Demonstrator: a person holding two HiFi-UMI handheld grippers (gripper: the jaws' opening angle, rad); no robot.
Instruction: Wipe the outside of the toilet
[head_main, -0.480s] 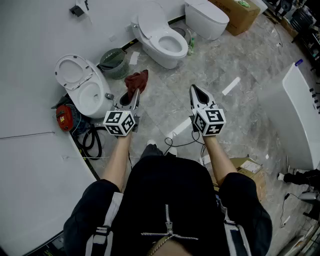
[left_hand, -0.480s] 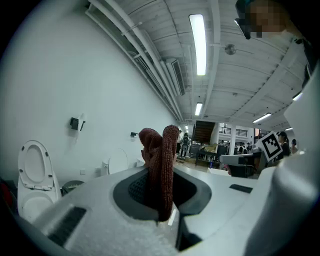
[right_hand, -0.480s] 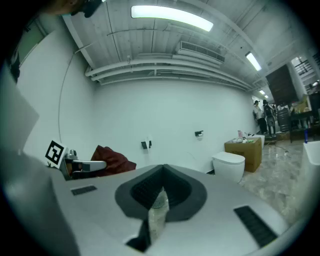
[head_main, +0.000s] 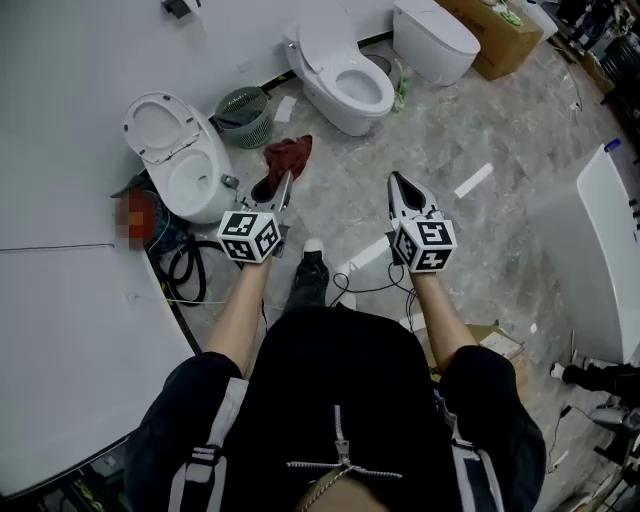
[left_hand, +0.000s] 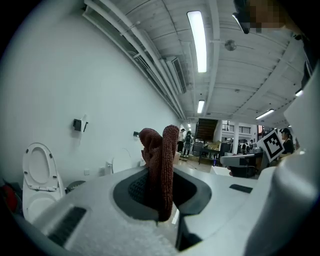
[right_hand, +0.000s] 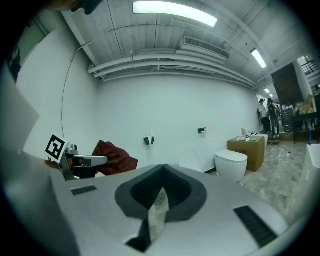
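Left gripper (head_main: 284, 180) pinches cloth (head_main: 290, 154) to wipe the toilet (head_main: 186, 196) beside its fingers (left_hand: 100, 200); right gripper (head_main: 397, 181) idles, fingers (right_hand: 240, 200) pressed together

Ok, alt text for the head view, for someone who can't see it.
Seen from above, a person holds two grippers over the floor: the left gripper is shut on a dark red cloth, the right gripper shut and empty. Ahead, the nearest toilet has its lid up; a second toilet and a third toilet stand beyond.
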